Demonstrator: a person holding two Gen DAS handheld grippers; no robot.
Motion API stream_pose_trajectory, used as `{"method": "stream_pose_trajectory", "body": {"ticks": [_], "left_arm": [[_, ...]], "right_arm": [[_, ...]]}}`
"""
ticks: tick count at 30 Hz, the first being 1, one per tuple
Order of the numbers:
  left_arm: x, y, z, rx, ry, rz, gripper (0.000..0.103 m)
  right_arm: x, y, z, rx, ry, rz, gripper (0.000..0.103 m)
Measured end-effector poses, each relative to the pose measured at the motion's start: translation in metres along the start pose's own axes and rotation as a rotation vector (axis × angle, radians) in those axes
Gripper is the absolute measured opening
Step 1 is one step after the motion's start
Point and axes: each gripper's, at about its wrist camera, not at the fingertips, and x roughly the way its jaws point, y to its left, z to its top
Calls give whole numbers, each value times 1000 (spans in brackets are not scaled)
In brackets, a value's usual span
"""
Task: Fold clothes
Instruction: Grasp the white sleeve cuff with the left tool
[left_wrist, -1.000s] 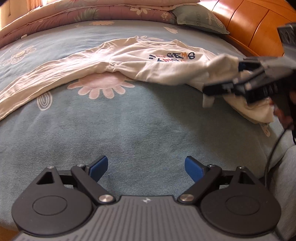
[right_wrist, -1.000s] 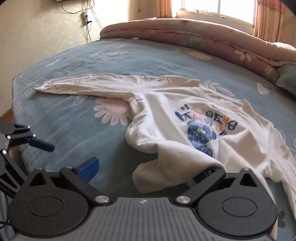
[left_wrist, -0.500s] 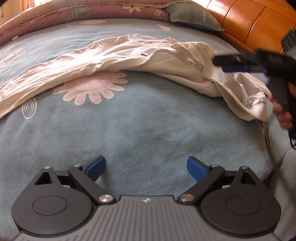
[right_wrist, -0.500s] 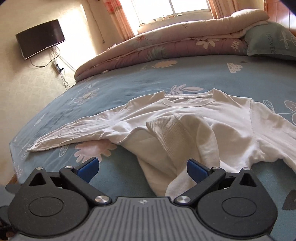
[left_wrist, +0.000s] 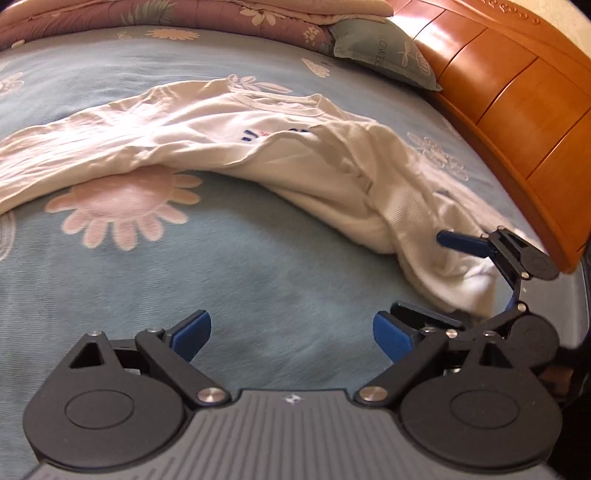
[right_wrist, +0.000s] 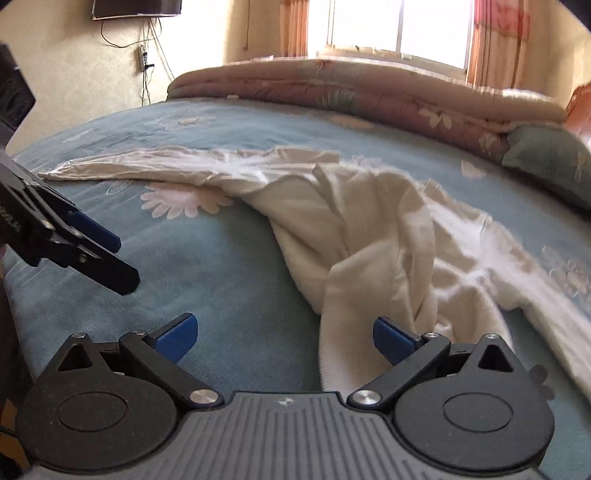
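Observation:
A white long-sleeved shirt (left_wrist: 303, 155) lies crumpled across the blue bed, its hem turned up over the chest so only a sliver of the dark print (left_wrist: 255, 133) shows. One long sleeve (right_wrist: 122, 170) stretches out flat to the left. My left gripper (left_wrist: 291, 334) is open over bare sheet, short of the shirt. My right gripper (right_wrist: 284, 338) is also open, low by the bunched ribbed hem (right_wrist: 347, 332), which lies against its right finger without being pinched. Each gripper shows in the other's view: the right gripper (left_wrist: 415, 269) and the left gripper (right_wrist: 127, 260).
The sheet (left_wrist: 221, 266) is light blue with pink flower prints. A rolled quilt (right_wrist: 369, 92) runs along the far side, with a green pillow (left_wrist: 380, 48) beside it. An orange wooden headboard (left_wrist: 517, 110) borders the bed on the right of the left wrist view.
The shirt's lower part has been thrown up over its chest, hiding most of the print. The right gripper has let go and dropped low beside the left gripper.

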Motion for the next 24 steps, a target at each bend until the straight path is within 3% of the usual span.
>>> {"method": "stream_pose_trajectory", "body": {"ticks": [2,6,9,13,19,24], "left_arm": [[5,-7,4,-29,-2,-45,94],[17,-17,8,-84,2,-110,94],[23,-20,9,-140,20,-166,94],[24,-21,12,-200,21,-232,94],[44,-27,28,-272,3,-328,95],[72,-35,43,-333,-20,-403,95]], "right_arm": [[-1,1,0,-62,-48,-118,103],[26,-4,1,-110,27,-316,103],[38,9,-9,-261,78,-394,103],[31,14,-18,-363,60,-508,103],[1,-21,-19,-165,-9,-545,103],[-9,-38,-18,-72,-52,-549,103]]}}
